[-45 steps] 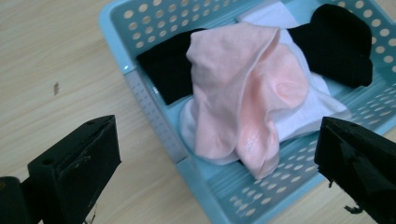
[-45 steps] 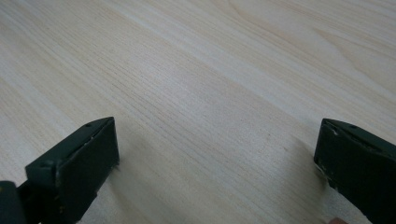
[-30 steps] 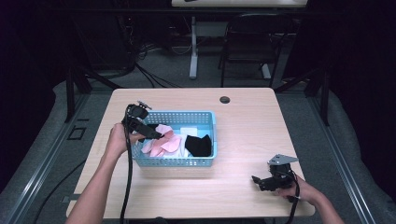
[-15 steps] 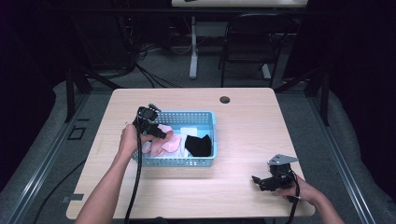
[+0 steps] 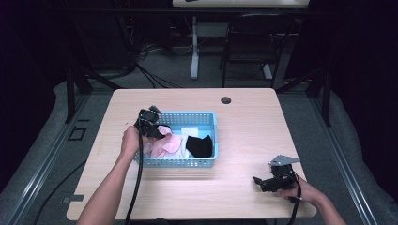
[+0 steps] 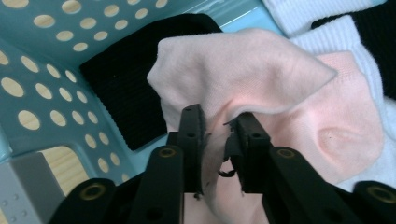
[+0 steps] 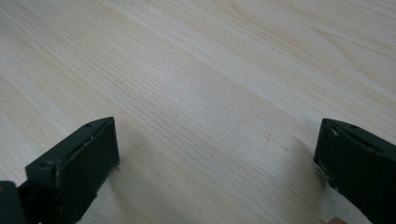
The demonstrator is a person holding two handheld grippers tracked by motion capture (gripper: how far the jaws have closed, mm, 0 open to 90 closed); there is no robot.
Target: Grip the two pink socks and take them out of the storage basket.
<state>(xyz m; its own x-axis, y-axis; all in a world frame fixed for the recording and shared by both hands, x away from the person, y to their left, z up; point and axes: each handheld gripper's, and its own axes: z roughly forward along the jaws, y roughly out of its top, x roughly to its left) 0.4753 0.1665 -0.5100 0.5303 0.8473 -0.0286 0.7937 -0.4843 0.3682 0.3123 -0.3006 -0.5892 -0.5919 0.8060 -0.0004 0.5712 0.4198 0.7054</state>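
Pale wood covers the worktop (image 5: 244, 126), seen from above with a person's forearms reaching in from the bottom edge. At the left, the left hand-held gripper (image 5: 155, 133) dips into the left end of a light blue plastic basket (image 5: 212, 123) that sits a little left of the worktop's middle. In the left gripper view, its two black jaws are closed on a fold of a pink sock (image 6: 261, 88), with the cloth bunched between them. A black sock (image 6: 126, 88) lies under and beside the pink one, against the basket's wall of round holes, and a white sock (image 6: 355, 51) lies at the right edge of that view. From above, the basket holds pink cloth at its left, a white piece in the middle and another black sock (image 5: 199, 146) at its right end. A small dark round hole (image 5: 226, 100) marks the worktop behind the basket. At the far right, near the front edge and well apart from the basket, the right hand-held gripper (image 5: 263, 182) rests low over the wood. In the right gripper view its jaws stand wide apart with bare wood grain between them.
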